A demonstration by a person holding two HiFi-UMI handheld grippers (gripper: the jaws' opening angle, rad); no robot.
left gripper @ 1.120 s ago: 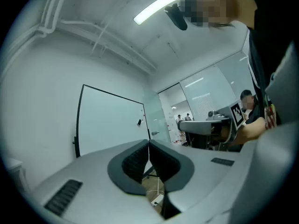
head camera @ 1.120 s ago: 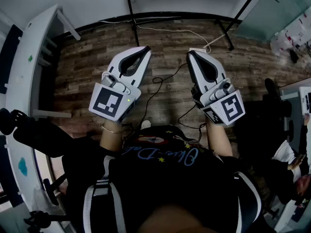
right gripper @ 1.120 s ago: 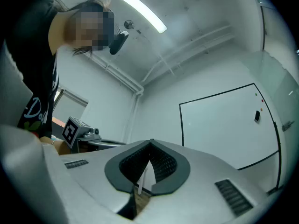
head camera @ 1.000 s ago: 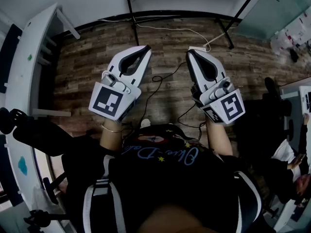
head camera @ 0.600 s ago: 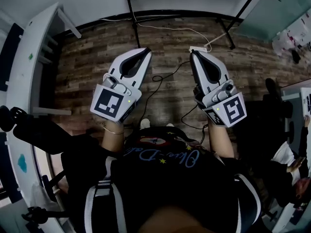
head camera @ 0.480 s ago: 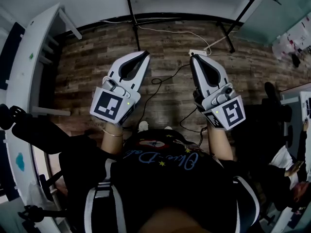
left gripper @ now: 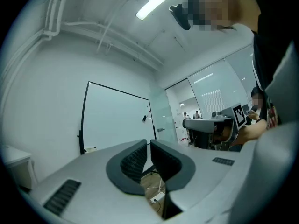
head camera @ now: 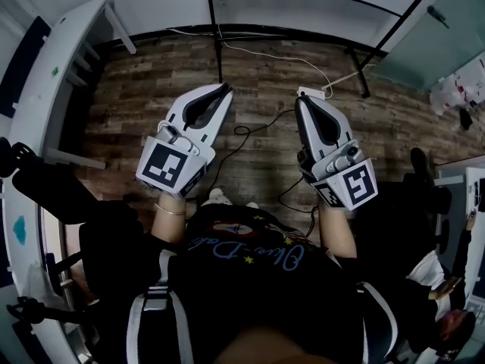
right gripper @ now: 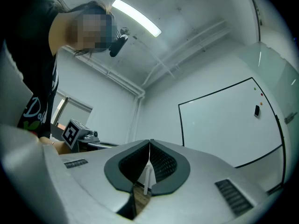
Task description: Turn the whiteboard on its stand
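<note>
- Head view: the white, black-framed whiteboard on its black stand (head camera: 215,21) stands at the top edge, above the brown wood-plank floor (head camera: 136,105). Both grey hand-held grippers point towards it and stop well short of it. The left hand-held gripper (head camera: 226,88) is near the whiteboard's left upright, the right hand-held gripper (head camera: 302,101) nearer its middle.
- Left gripper view: the whiteboard (left gripper: 117,120) stands ahead, untouched. The left hand-held gripper (left gripper: 148,146) has just been opening its jaws, now a narrow slit apart with nothing between them.
- Right gripper view: the whiteboard (right gripper: 224,125) stands ahead. The right hand-held gripper (right gripper: 149,146) has its jaws pressed together, empty.
</note>
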